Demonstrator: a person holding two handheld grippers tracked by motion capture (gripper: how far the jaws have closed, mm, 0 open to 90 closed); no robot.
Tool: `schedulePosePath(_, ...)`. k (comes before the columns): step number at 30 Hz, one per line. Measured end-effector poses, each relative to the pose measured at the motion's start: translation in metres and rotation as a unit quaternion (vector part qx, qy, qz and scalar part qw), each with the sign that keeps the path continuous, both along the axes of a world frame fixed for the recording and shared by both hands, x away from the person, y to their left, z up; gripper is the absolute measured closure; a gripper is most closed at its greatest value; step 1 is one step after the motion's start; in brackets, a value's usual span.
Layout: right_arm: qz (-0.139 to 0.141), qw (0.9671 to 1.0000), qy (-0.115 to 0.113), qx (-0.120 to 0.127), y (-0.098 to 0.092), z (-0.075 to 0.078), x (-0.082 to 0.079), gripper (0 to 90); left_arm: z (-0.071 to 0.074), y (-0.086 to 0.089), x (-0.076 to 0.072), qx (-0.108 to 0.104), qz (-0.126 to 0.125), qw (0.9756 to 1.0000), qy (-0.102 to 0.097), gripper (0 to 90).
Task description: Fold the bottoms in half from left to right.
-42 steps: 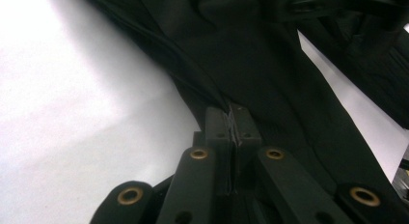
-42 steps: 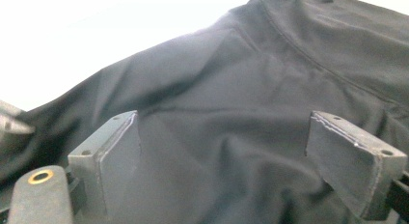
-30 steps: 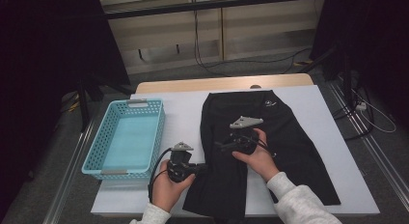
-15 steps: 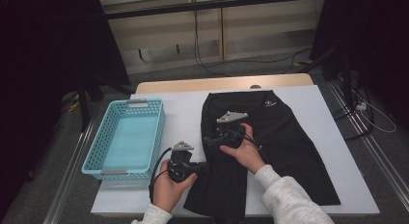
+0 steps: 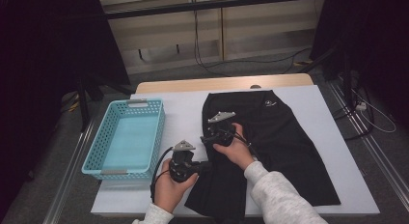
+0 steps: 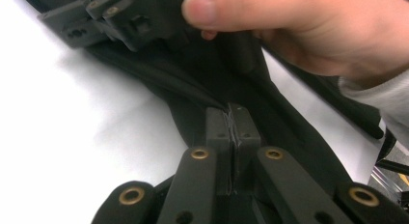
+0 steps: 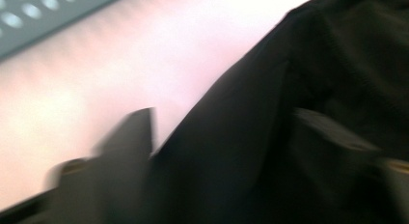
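- While I watched from above, the black trousers (image 5: 270,147) lay spread on the white table (image 5: 183,113), right of the blue basket (image 5: 126,139).
- My left gripper (image 6: 233,123) had its jaws pressed together, pinching the trousers' left edge.
- My right gripper (image 5: 212,135) sat over that same edge farther up; its jaws had just been closing, with cloth between them, though blur hid whether they gripped.

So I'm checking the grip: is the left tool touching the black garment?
Touching: in the left gripper view, the left tool is shut on a fold of the black garment.
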State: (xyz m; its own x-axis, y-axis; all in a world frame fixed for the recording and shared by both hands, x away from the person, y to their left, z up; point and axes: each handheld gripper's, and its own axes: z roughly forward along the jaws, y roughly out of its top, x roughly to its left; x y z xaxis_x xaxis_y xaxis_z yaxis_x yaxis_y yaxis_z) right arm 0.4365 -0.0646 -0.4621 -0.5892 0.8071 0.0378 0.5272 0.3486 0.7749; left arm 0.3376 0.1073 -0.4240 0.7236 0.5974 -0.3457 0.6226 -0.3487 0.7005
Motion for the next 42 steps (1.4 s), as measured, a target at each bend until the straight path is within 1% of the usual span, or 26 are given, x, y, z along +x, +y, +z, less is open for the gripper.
schedulePosePath(2,-0.002,0.9999,-0.005,-0.016,-0.001,-0.001,0.001,45.7,0.001,0.0,0.0,-0.001,0.001,1.0,-0.003,89.1)
schedulePosePath(3,-0.001,0.9997,-0.004,-0.023,-0.003,-0.001,0.002,56.0,0.001,0.0,0.001,-0.001,0.001,1.0,-0.003,89.1)
schedulePosePath(4,0.002,0.9996,-0.004,-0.027,-0.007,0.0,0.003,63.4,0.0,0.001,0.001,-0.002,0.002,1.0,-0.002,89.1)
schedulePosePath(6,-0.01,0.9997,-0.002,-0.023,-0.016,0.003,0.004,70.9,0.0,0.001,0.001,-0.004,0.004,1.0,-0.002,89.2)
schedulePosePath(7,-0.015,0.9998,-0.004,-0.014,-0.022,0.006,0.003,75.0,-0.001,0.002,0.001,-0.005,0.004,1.0,-0.003,89.2)
schedulePosePath(9,-0.02,0.9997,-0.012,-0.009,-0.033,0.013,0.002,79.3,-0.002,0.002,0.001,-0.01,0.003,0.9999,-0.002,89.2)
schedulePosePath(12,-0.033,0.9991,-0.02,-0.016,-0.049,0.02,0.0,80.5,-0.001,0.0,0.001,-0.007,-0.001,1.0,-0.003,89.3)
schedulePosePath(13,-0.038,0.999,-0.02,-0.014,-0.055,0.021,-0.001,83.8,-0.001,-0.001,0.001,-0.01,-0.001,0.9999,-0.006,89.3)
schedulePosePath(15,-0.05,0.9986,-0.013,-0.012,-0.067,0.021,-0.002,83.9,-0.002,-0.002,0.001,-0.009,-0.003,0.9999,-0.008,89.3)
schedulePosePath(16,-0.05,0.9987,-0.009,-0.006,-0.071,0.021,-0.002,84.7,-0.002,-0.003,0.001,-0.008,-0.006,0.9999,-0.006,89.3)
schedulePosePath(18,-0.049,0.9987,-0.011,-0.011,-0.074,0.02,-0.005,86.7,-0.003,-0.005,0.001,-0.007,-0.006,0.9999,-0.007,89.3)
schedulePosePath(19,-0.046,0.9988,-0.008,-0.01,-0.075,0.018,-0.005,85.9,-0.004,-0.006,0.001,-0.006,-0.005,0.9999,-0.007,89.2)
schedulePosePath(20,-0.042,0.9991,-0.005,-0.005,-0.076,0.017,-0.006,83.4,-0.005,-0.006,0.001,-0.005,-0.005,1.0,-0.005,89.2)
schedulePosePath(24,-0.036,0.9992,-0.015,0.0,-0.069,0.017,-0.007,69.3,-0.006,-0.005,0.001,-0.006,-0.003,1.0,-0.006,89.2)
schedulePosePath(25,-0.031,0.9994,-0.018,0.0,-0.065,0.019,-0.006,64.0,-0.006,-0.004,0.001,-0.005,-0.003,1.0,-0.005,89.2)
schedulePosePath(28,-0.018,0.9995,-0.024,0.006,-0.052,0.022,-0.002,53.9,-0.007,-0.003,0.001,-0.006,0.003,1.0,-0.007,89.1)
schedulePosePath(29,-0.017,0.9996,-0.022,0.008,-0.047,0.023,0.0,48.8,-0.007,-0.002,0.001,-0.006,0.004,1.0,-0.007,89.1)
schedulePosePath(30,-0.014,0.9996,-0.021,0.01,-0.042,0.023,0.002,46.0,-0.007,-0.002,0.001,-0.009,0.003,0.9999,-0.006,89.1)
schedulePosePath(31,-0.009,0.9996,-0.021,0.014,-0.036,0.023,0.003,44.2,-0.006,-0.002,0.002,-0.006,-0.001,1.0,-0.005,89.1)
schedulePosePath(32,-0.003,0.9996,-0.024,0.016,-0.03,0.023,0.005,40.5,-0.006,-0.003,0.002,-0.009,0.001,0.9999,-0.006,89.2)
schedulePosePath(33,0.003,0.9996,-0.023,0.017,-0.024,0.022,0.006,35.9,-0.006,-0.004,0.002,-0.01,0.001,0.9999,-0.007,89.1)
schedulePosePath(34,0.011,0.9997,-0.016,0.017,-0.017,0.021,0.008,32.3,-0.005,-0.005,0.002,-0.011,0.0,0.9999,-0.006,89.1)
schedulePosePath(35,0.017,0.9997,-0.008,0.016,-0.01,0.018,0.01,30.2,-0.005,-0.005,0.003,-0.011,-0.003,0.9999,-0.006,89.1)
schedulePosePath(37,0.024,0.9996,-0.011,0.012,0.001,0.014,0.013,29.6,-0.005,-0.006,0.003,-0.012,-0.003,0.9999,-0.006,89.1)
schedulePosePath(40,0.02,0.9997,-0.009,0.008,0.011,0.003,0.02,30.9,-0.004,-0.007,0.006,-0.013,-0.005,0.9999,-0.004,89.2)
schedulePosePath(42,0.019,0.9997,-0.009,-0.01,0.012,-0.005,0.026,32.3,-0.004,-0.009,0.007,-0.013,-0.006,0.9999,-0.006,89.1)
